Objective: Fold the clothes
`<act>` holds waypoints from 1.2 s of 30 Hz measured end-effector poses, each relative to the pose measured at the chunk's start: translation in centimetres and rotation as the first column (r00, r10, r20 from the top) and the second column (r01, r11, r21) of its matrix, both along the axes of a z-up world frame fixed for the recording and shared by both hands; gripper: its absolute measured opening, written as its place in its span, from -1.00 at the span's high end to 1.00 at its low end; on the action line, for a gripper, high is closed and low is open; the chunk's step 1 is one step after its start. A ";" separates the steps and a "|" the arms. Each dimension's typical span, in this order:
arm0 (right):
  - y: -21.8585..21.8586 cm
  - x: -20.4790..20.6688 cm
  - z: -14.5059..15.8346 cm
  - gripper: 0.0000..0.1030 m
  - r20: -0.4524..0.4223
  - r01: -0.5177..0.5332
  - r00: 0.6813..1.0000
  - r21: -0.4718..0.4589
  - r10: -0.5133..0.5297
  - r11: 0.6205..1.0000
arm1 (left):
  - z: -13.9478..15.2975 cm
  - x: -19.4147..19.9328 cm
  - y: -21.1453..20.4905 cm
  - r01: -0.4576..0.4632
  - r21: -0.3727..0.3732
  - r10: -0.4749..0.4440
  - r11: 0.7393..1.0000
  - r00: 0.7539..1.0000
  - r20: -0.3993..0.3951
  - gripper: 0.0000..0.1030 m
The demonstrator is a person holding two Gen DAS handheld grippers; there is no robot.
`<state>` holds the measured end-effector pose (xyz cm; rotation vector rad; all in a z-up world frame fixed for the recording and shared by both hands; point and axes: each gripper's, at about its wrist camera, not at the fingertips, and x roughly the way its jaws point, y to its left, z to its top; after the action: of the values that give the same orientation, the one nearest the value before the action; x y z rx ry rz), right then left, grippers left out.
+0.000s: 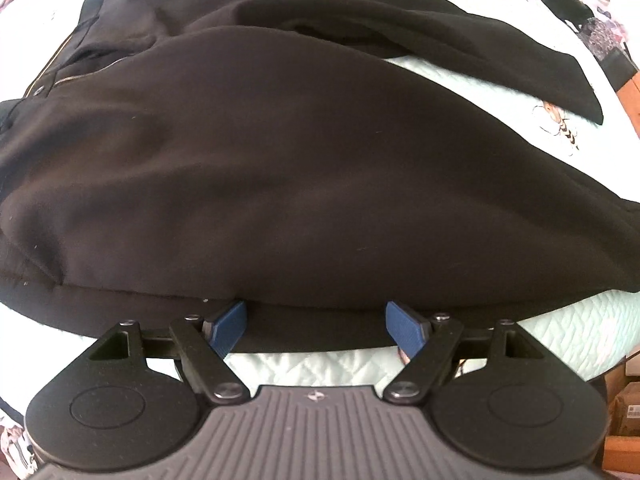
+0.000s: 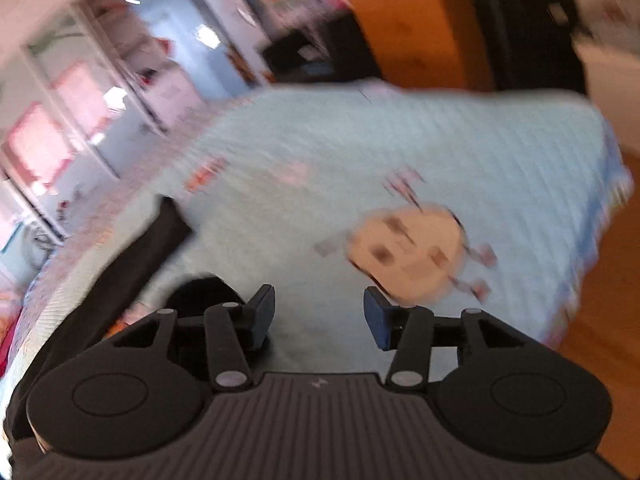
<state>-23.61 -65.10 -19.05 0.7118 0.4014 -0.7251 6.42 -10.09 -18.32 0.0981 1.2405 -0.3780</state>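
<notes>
A pair of black trousers (image 1: 280,168) lies spread on a pale mint quilted bedspread (image 1: 460,76), waistband and zip at the far left, one leg reaching to the far right. My left gripper (image 1: 316,322) is open at the near edge of the cloth, its blue pads (image 1: 406,328) touching the hem with nothing clamped between them. In the blurred right wrist view my right gripper (image 2: 320,312) is open above the bedspread (image 2: 360,152) and holds nothing. A black trouser leg (image 2: 132,264) runs along the left side of that view.
A cartoon print (image 2: 406,254) marks the bedspread ahead of the right gripper. Wooden furniture (image 2: 412,28) and white shelving (image 2: 120,80) stand past the bed's far edge. Wooden floor (image 2: 600,352) shows to the right. Boxes (image 1: 624,420) sit beside the bed.
</notes>
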 end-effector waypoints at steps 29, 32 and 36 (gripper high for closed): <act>-0.6 14.0 -0.2 0.12 -0.086 -0.749 0.598 0.296 0.797 0.593 | -0.6 1.2 -2.8 0.042 0.041 -0.041 0.998 0.999 -0.010 -0.58; -0.7 16.1 -1.7 0.12 -0.016 -0.735 0.605 0.372 0.796 0.567 | -0.6 1.1 -2.9 0.041 0.044 -0.040 0.998 0.999 -0.012 -0.59; -5.9 16.2 -2.8 0.22 0.200 -0.425 0.905 0.435 0.375 0.794 | -0.7 1.4 -2.9 0.034 0.043 -0.033 0.999 0.999 -0.018 -0.59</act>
<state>-7.37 -71.00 -21.90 1.0772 0.6218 -0.1748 7.80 -12.98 -19.01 0.1529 1.2652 -0.3817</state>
